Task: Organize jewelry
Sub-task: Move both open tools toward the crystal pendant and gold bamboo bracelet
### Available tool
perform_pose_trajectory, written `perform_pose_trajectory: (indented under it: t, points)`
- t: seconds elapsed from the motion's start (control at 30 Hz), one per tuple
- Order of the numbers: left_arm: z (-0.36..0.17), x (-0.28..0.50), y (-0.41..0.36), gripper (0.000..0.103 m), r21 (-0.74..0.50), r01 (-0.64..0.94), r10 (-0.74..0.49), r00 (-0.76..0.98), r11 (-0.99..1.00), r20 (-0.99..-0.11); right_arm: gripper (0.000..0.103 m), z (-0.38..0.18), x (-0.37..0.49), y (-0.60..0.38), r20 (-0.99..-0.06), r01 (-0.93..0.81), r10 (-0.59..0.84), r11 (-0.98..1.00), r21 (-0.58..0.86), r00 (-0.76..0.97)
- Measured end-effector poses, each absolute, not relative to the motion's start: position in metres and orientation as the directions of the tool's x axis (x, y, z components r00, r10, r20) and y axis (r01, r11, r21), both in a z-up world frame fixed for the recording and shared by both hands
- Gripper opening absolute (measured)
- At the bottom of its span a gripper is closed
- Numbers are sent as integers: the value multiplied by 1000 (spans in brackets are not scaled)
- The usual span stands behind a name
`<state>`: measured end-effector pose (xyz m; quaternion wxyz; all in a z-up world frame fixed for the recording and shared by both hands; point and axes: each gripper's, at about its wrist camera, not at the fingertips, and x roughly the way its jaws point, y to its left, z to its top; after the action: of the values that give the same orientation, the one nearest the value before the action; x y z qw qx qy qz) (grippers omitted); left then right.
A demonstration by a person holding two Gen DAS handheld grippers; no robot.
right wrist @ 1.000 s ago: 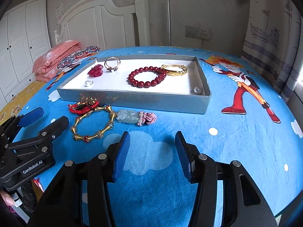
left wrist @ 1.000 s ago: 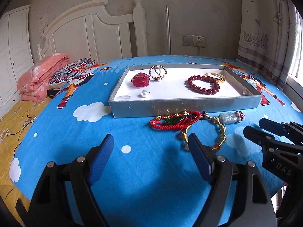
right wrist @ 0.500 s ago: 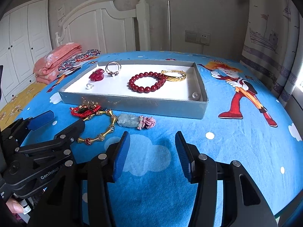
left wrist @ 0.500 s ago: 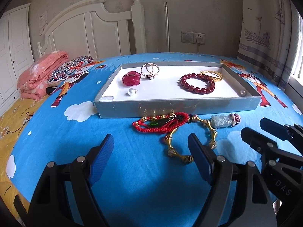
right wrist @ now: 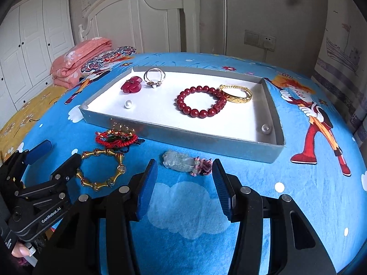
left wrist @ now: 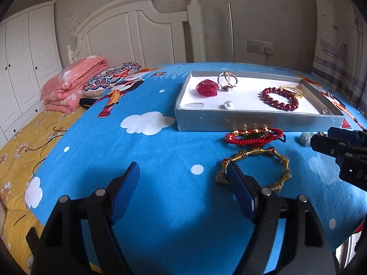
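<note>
- The left wrist view is taken low over the blue bedspread (left wrist: 160, 206), along the left gripper (left wrist: 183, 190), toward the headboard (left wrist: 137, 34); the tray (left wrist: 252, 120) is seen further right.
- The right wrist view is taken along the right gripper (right wrist: 184, 188), nearer the tray (right wrist: 206, 146).
- Tray, gold bracelet (left wrist: 254, 167) (right wrist: 101, 170) and headboard are shared by both views.
- Each gripper is caught at the edge of the other view.

- Grey tray (right wrist: 206, 142) w/ white floor, lying flat on the blue bed cover.
- In tray: red bead bracelet (right wrist: 200, 102) touching gold bangle (right wrist: 236, 94); red flower piece (right wrist: 131, 87), ring (right wrist: 154, 78), 2 pearls.
- Outside, in front of tray: red cord bracelet (right wrist: 115, 138), gold bamboo-link bracelet (right wrist: 101, 169), pale jade pendant (right wrist: 181, 163) w/ pink tassel.
</note>
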<state>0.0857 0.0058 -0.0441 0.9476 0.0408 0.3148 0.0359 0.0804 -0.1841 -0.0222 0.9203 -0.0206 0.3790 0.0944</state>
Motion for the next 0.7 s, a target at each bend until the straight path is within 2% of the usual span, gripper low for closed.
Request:
perform_pose_trajectory:
  t: [0.17, 0.33, 0.7]
  points:
    - [-43, 89, 18, 75, 42, -41, 58, 793, 998, -607, 49, -24, 99, -174, -733, -223, 161, 975, 13, 661]
    - [-46, 84, 1, 73, 58, 24, 16, 793, 998, -609, 49, -26, 109, -175, -762, -255, 185, 966, 27, 621]
    - [-50, 77, -29, 70, 34, 174, -115, 773, 984, -623, 49, -24, 66, -189, -775, -335, 263, 940, 71, 574]
